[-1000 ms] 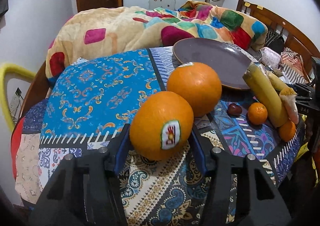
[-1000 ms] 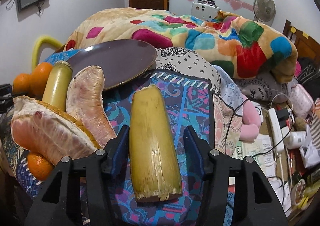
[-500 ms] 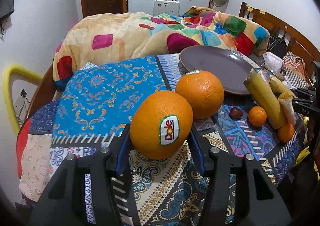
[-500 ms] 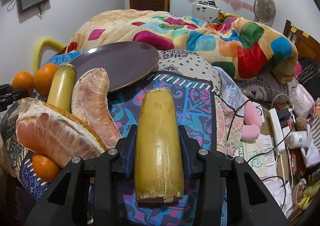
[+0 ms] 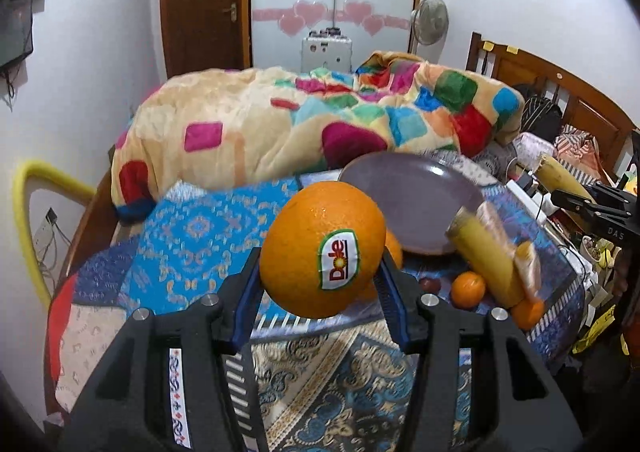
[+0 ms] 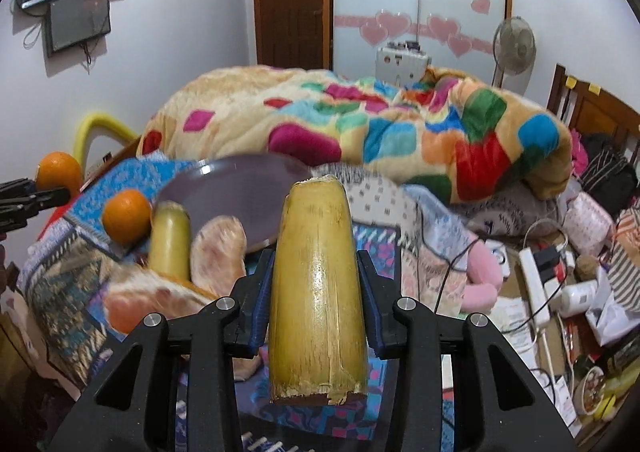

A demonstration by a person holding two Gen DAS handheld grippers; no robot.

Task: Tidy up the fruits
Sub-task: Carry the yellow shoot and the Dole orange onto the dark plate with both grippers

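Both my grippers hold fruit above the patterned bedcover.

My left gripper point(image 5: 320, 284) is clamped on the stickered orange point(image 5: 322, 248) (Dole label facing me), held clear of the bedcover point(image 5: 192, 228); my right gripper point(image 6: 316, 292) is clenched on the yellow cane piece point(image 6: 316, 292), near the purple plate point(image 6: 236, 188).
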